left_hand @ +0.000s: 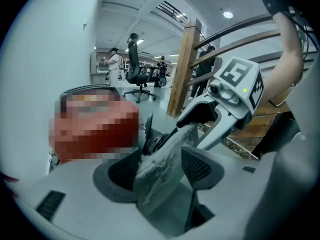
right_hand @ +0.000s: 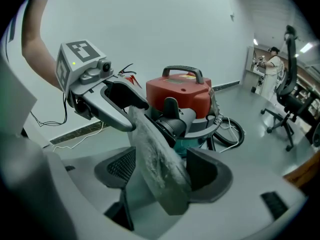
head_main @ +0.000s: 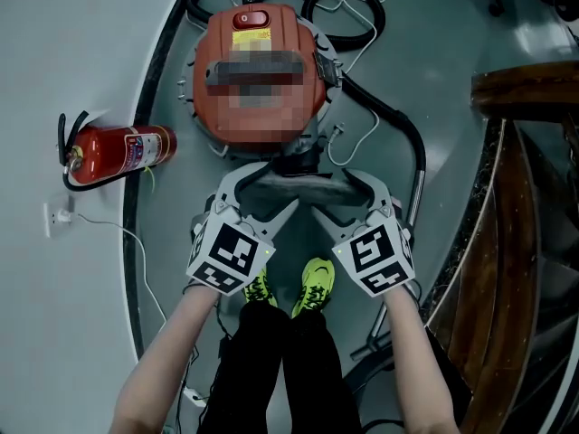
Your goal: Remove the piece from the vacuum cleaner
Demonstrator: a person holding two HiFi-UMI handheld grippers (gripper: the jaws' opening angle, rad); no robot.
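A red vacuum cleaner stands on the grey floor ahead of my feet. A flat, dust-coated grey piece hangs just in front of it, clear of the body, spanning between my two grippers. My left gripper has one end of the piece between its wide-spread jaws, and the pads do not visibly press on it. My right gripper has the other end leaning loosely between its wide jaws. The vacuum's black inlet shows behind the piece.
A red fire extinguisher lies on the floor at left by a white cable. The black hose curls round the vacuum's right side. A wooden stair railing stands at right. An office chair and people stand far off.
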